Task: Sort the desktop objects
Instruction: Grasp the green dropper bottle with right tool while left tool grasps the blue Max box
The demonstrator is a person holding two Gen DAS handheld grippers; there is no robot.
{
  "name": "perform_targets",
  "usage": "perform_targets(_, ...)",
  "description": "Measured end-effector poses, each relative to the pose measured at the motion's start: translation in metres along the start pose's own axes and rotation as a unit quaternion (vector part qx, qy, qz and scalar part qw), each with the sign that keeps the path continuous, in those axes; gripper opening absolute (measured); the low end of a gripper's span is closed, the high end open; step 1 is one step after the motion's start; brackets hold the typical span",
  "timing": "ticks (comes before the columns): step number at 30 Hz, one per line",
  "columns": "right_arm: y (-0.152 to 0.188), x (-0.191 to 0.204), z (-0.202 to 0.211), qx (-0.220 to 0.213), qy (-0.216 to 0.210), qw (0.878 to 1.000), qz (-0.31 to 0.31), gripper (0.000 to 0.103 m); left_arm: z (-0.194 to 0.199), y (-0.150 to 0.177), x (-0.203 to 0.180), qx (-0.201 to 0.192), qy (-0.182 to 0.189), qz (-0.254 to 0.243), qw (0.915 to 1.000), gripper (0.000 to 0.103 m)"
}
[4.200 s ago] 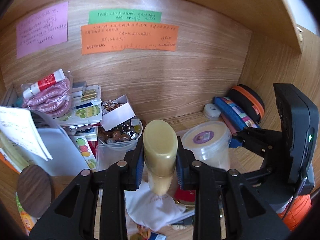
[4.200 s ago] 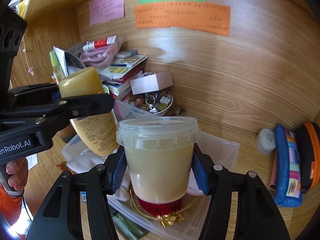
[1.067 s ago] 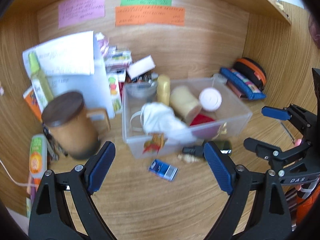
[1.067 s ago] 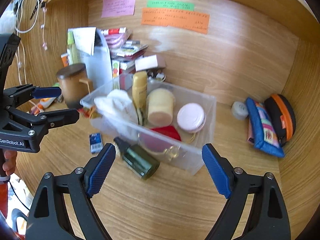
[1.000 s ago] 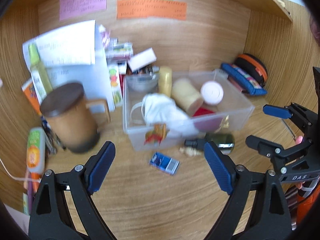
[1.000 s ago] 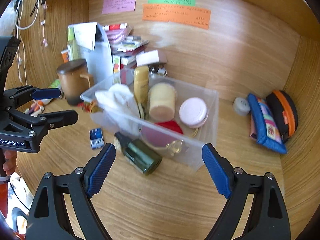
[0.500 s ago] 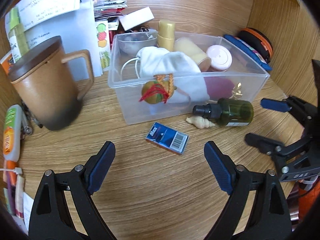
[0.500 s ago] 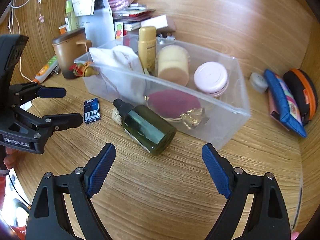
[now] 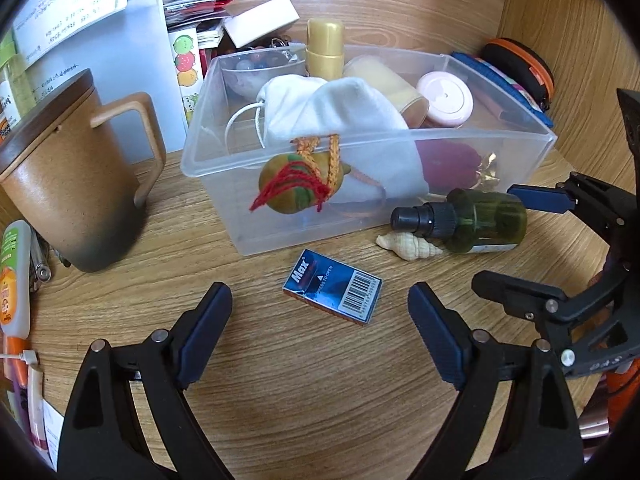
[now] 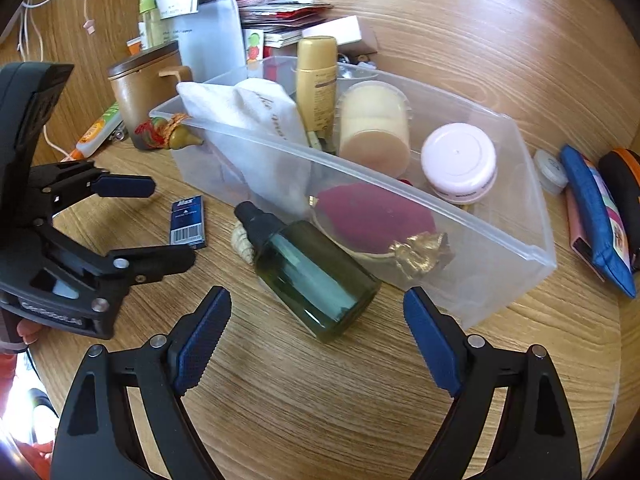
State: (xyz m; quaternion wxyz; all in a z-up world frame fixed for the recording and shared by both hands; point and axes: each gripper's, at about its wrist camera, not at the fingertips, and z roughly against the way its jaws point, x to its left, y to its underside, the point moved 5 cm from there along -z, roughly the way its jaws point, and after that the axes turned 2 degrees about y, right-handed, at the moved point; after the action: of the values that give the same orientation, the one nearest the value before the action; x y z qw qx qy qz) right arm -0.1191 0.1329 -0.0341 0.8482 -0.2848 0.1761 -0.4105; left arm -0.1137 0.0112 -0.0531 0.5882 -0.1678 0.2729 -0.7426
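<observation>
Ahead of both tongs, the clear plastic bin (image 9: 400, 142) on the wooden desk (image 9: 304, 392) holds a white drawstring pouch (image 9: 336, 112), a gold-capped bottle (image 10: 316, 80), a cream tub (image 10: 374, 128) and a pink-lidded jar (image 10: 458, 162). The brown lidded mug (image 9: 72, 176) stands beyond the left gripper's (image 9: 320, 320) left finger. The right gripper (image 10: 316, 314), released and wide, frames the dark green spray bottle (image 10: 312, 272) lying just ahead; the left gripper, also released, has the blue staple box (image 9: 332, 292) just ahead between its fingers, with the seashell (image 9: 408, 245) beyond.
</observation>
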Motion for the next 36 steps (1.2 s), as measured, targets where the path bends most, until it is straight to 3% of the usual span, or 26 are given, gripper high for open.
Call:
perform_targets(3,-0.002,0.002,-0.002,0.001,-0.003,1.0,0.002,0.085,-0.004,0.0,0.001,0.009,0.0,0.0,1.0,0.079)
perform_targets(9,-0.004,0.004,-0.008,0.008,-0.012,1.0,0.0,0.078,-0.004,0.0,-0.001,0.006,-0.011,-0.008,0.9999,0.078)
perform_targets(16,-0.003,0.01,-0.013,0.013,-0.028,1.0,0.005,0.053,-0.005,0.0,-0.005,0.0,-0.02,-0.014,0.9997,0.076)
perform_targets(23,-0.005,0.015,-0.004,-0.006,-0.048,0.999,0.005,0.049,-0.003,0.0,-0.018,-0.006,-0.003,-0.037,0.9993,0.052)
perform_targets(36,0.008,0.022,0.024,-0.024,-0.061,0.998,0.008,0.037,0.011,0.013,-0.02,-0.011,-0.002,-0.022,0.9997,0.051)
